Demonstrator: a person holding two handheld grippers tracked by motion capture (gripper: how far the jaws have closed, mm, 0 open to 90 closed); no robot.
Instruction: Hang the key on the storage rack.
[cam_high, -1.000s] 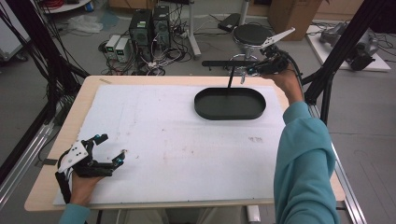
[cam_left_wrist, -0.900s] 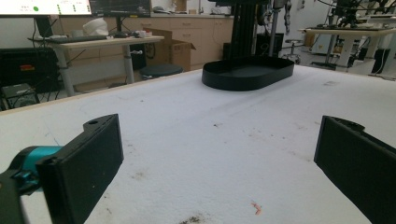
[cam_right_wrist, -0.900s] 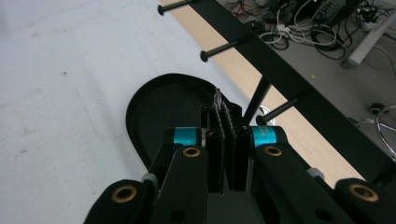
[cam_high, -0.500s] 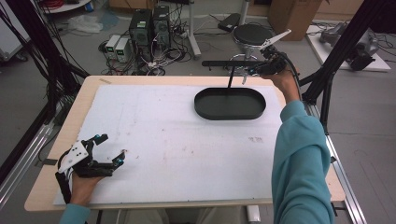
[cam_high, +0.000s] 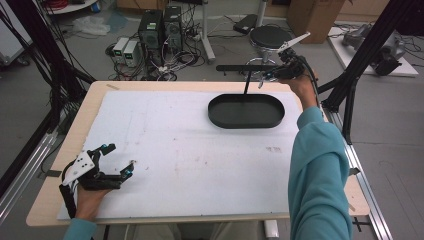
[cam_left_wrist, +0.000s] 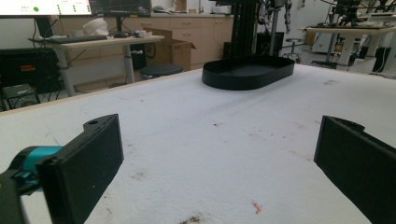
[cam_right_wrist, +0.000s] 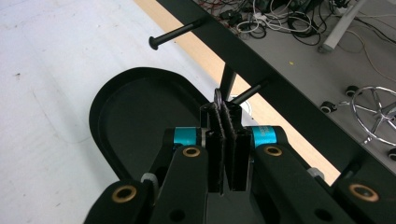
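My right gripper (cam_high: 265, 77) is held up at the far right, over the back end of the black oval tray (cam_high: 245, 121). In the right gripper view its jaws (cam_right_wrist: 224, 109) are pressed together on a small metal ring (cam_right_wrist: 217, 96), which pokes out above the tips. The ring sits just beside a short peg (cam_right_wrist: 247, 92) of the black rack bar (cam_right_wrist: 271, 65). A second, longer peg (cam_right_wrist: 175, 33) sticks out farther along. My left gripper (cam_high: 120, 158) rests on the white mat at the near left, open, nothing between its fingers (cam_left_wrist: 88, 158).
The rack's bar (cam_high: 240, 67) stands on a thin post (cam_high: 246, 82) at the tray's back rim. The white mat (cam_high: 200, 165) covers the wooden table. Behind the table are a stool (cam_high: 270, 36), computers and cables on the floor. A black frame leg (cam_high: 350, 85) stands at the right.
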